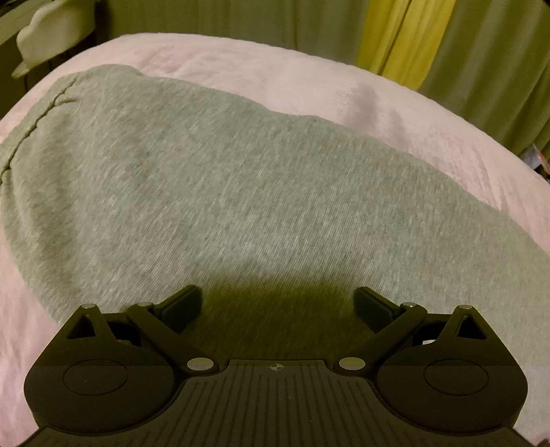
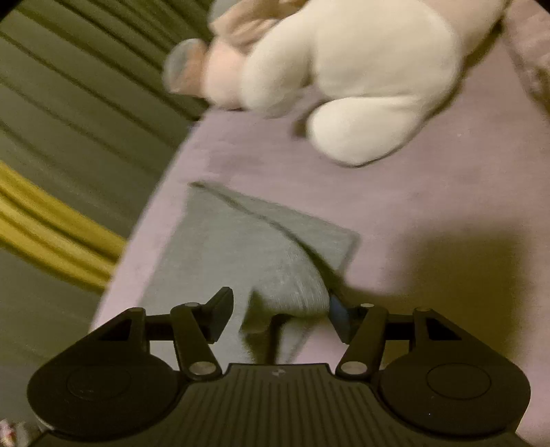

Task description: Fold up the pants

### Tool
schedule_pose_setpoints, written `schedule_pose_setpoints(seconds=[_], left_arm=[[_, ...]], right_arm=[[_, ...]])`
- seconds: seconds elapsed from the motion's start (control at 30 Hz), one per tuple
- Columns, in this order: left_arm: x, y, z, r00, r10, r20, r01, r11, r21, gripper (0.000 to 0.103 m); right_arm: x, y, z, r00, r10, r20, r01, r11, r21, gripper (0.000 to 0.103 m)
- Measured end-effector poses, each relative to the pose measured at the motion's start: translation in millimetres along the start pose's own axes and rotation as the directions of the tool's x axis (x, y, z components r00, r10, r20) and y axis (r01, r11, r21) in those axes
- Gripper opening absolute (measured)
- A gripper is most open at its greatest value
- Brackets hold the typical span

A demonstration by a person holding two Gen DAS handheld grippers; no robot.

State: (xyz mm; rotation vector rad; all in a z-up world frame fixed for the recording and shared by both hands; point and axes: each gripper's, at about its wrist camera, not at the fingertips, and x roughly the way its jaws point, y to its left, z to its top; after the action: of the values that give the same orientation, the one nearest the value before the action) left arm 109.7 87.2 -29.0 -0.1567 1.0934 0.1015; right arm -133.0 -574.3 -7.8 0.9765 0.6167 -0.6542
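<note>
Grey knit pants point(image 1: 213, 192) lie spread on a pink blanket point(image 1: 309, 79), with a seam near their far left edge. My left gripper point(image 1: 277, 302) is open, its fingers wide apart just above the near part of the cloth, holding nothing. In the right wrist view the pants point(image 2: 240, 247) lie folded on the blanket point(image 2: 429, 213), and a raised fold of grey cloth point(image 2: 295, 292) bulges between the fingers. My right gripper point(image 2: 282, 313) is open; the cloth touches its right finger, and the left finger stands apart from it.
A white and pink plush toy point(image 2: 343, 68) lies on the blanket beyond the pants, and part of it shows at the far left in the left wrist view point(image 1: 51, 31). Green and yellow curtains point(image 1: 447, 44) hang past the bed's edge point(image 2: 154, 213).
</note>
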Motion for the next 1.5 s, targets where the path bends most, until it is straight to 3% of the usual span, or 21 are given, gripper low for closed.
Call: schedule_pose_setpoints(seconds=[0.07,0.23,0.3,0.33,0.37,0.47,0.53,0.57,0.63,0.7,0.73,0.77,0.8,0.83,0.87,0.93,1.07,1.13,1.23,1.37,1.5], left_arm=[[-0.2,0.3,0.1,1.0,-0.001,0.001,0.001,1.0,-0.001,0.101],[0.3,0.7,0.0,1.0,-0.004,0.0,0.004,1.0,-0.005,0.101],[0.4,0.6,-0.3,1.0,-0.004,0.0,0.004,1.0,-0.001,0.101],[0.4,1.1,-0.7,1.0,-0.003,0.0,0.003,1.0,-0.001,0.101],[0.5,1.1,-0.9,1.0,-0.002,0.0,0.002,1.0,0.0,0.101],[0.6,0.3,-0.9,1.0,-0.001,0.0,0.001,1.0,0.0,0.101],[0.6,0.2,-0.9,1.0,0.0,0.0,0.0,1.0,0.0,0.101],[0.6,0.2,-0.9,1.0,0.0,0.0,0.0,1.0,0.0,0.101],[0.7,-0.2,-0.9,1.0,0.001,-0.001,-0.001,1.0,0.001,0.101],[0.8,-0.5,-0.9,1.0,0.001,-0.001,-0.001,1.0,0.001,0.101],[0.8,-0.6,-0.9,1.0,0.001,0.0,-0.001,1.0,0.001,0.101],[0.8,-0.6,-0.9,1.0,0.001,0.0,-0.001,1.0,0.0,0.101],[0.8,-0.6,-0.9,1.0,0.001,0.0,-0.001,1.0,0.0,0.101],[1.0,-0.9,-0.8,1.0,0.0,0.0,0.0,1.0,-0.001,0.101],[1.0,-0.8,-0.8,1.0,-0.001,0.0,0.001,1.0,-0.001,0.101],[1.5,-1.0,-0.6,1.0,0.0,-0.001,0.0,1.0,-0.001,0.101],[2.5,-2.3,-0.7,1.0,0.007,-0.002,-0.007,1.0,0.009,0.101],[2.6,-2.2,-0.9,1.0,0.007,-0.001,-0.007,1.0,0.008,0.101],[2.7,-2.2,-1.2,1.0,0.008,-0.001,-0.008,1.0,0.009,0.101],[3.1,-3.2,-1.6,1.0,0.013,-0.002,-0.013,1.0,0.014,0.101],[3.1,-4.5,-2.2,1.0,0.017,-0.001,-0.017,1.0,0.015,0.101]], right_arm=[[-7.3,-0.1,2.2,0.999,-0.045,0.016,0.045,0.999,0.004,0.06],[3.5,-0.4,2.3,0.993,0.094,-0.072,-0.091,0.994,0.053,0.06],[13.6,3.7,1.2,0.994,0.084,-0.073,-0.082,0.996,0.03,0.046],[18.9,4.1,1.8,0.996,0.068,-0.063,-0.067,0.997,0.026,0.027],[22.5,3.3,2.6,0.996,0.064,-0.056,-0.062,0.998,0.033,0.018],[26.3,6.3,4.5,0.997,0.063,-0.032,-0.062,0.998,0.031,0.014],[17.4,21.2,5.1,0.997,0.075,0.023,-0.074,0.996,-0.043,0.013],[10.0,25.5,5.0,0.989,0.135,0.056,-0.131,0.989,-0.065,0.013],[-5.1,22.8,5.9,0.942,0.317,0.114,-0.309,0.948,-0.078,0.013],[-11.9,14.7,5.9,0.907,0.391,0.154,-0.377,0.919,-0.112,0.013],[-9.6,9.3,6.4,0.919,0.365,0.151,-0.347,0.929,-0.132,0.015],[-4.7,4.7,6.8,0.947,0.29,0.135,-0.271,0.952,-0.142,0.019],[4.1,-0.5,7.3,0.979,0.166,0.118,-0.149,0.978,-0.143,0.022],[15.3,-4.1,8.1,0.994,0.041,0.098,-0.027,0.99,-0.139,0.03],[20.8,-10.2,8.8,0.998,-0.012,0.069,0.021,0.991,-0.135,0.035],[14.4,-20.0,7.7,0.996,0.037,0.081,-0.028,0.994,-0.107,0.045],[9.6,-23.8,11.3,0.997,-0.002,0.074,0.01,0.993,-0.115,0.062],[15.5,-29.8,9.2,0.998,0.057,0.024,-0.055,0.996,-0.066,0.063],[27.1,-39.6,5.2,0.981,0.192,-0.017,-0.192,0.981,-0.005,0.068],[32.3,-37.8,1.3,0.968,0.252,0.015,-0.252,0.968,-0.024,0.081],[39.3,-29.0,3.3,0.962,0.27,0.029,-0.269,0.962,-0.04,0.076]])
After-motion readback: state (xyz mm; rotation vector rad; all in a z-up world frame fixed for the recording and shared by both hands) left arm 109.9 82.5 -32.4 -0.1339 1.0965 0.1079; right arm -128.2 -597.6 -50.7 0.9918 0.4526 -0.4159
